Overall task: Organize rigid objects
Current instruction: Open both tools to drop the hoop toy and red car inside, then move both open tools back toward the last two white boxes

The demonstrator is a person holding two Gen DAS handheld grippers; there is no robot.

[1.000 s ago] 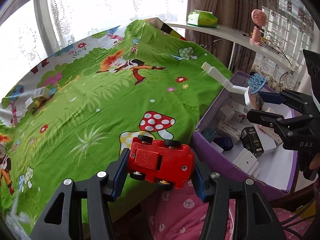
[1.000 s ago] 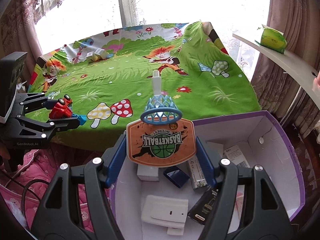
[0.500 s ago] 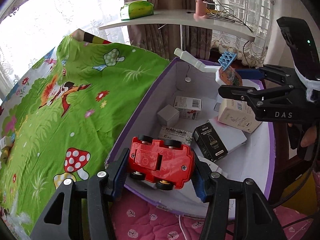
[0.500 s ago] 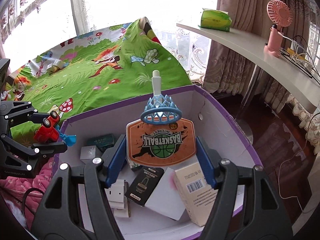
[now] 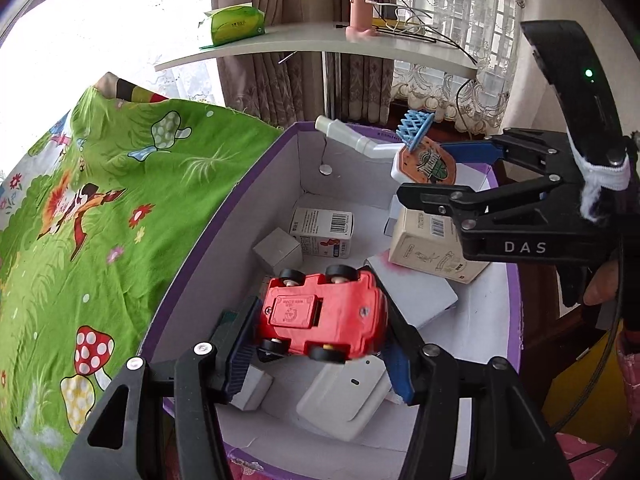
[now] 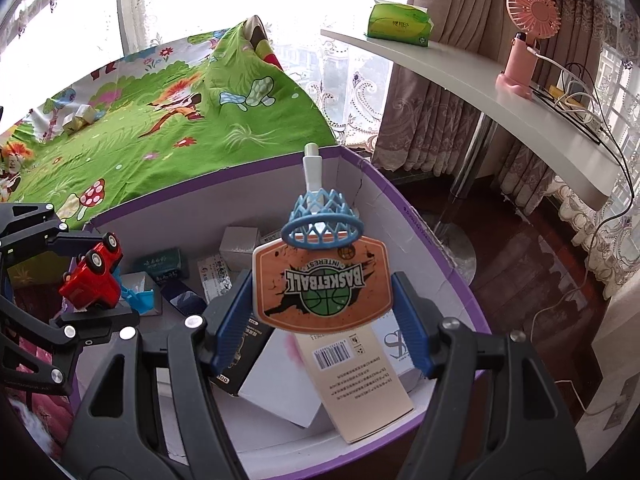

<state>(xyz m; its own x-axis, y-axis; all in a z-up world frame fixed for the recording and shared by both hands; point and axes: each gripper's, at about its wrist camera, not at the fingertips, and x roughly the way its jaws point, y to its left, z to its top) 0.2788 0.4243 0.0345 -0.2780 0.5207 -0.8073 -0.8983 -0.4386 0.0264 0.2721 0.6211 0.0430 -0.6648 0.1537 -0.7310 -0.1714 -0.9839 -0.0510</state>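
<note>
My left gripper [image 5: 320,332] holds a red toy car [image 5: 324,316] upside down, low over the near part of the purple box [image 5: 224,216]; the jaws look slightly parted, with a gap at the left pad. It also shows in the right wrist view [image 6: 96,276]. My right gripper [image 6: 320,300] is shut on an orange toy basketball hoop [image 6: 320,284] with a blue net, above the box [image 6: 420,224]. The hoop also shows in the left wrist view [image 5: 424,160].
The box holds several small cartons [image 5: 324,228] and white boxes [image 5: 344,400]. A green cartoon cloth [image 5: 100,216] covers the table left of the box, with small cartons [image 6: 80,118] at its far end. A white shelf [image 6: 480,92] carries a pink fan [image 6: 524,40] and a tissue pack [image 6: 400,20].
Both grippers have swung from over the green cloth to over the purple box. The car has dropped lower into the box and the left jaws have loosened around it.
</note>
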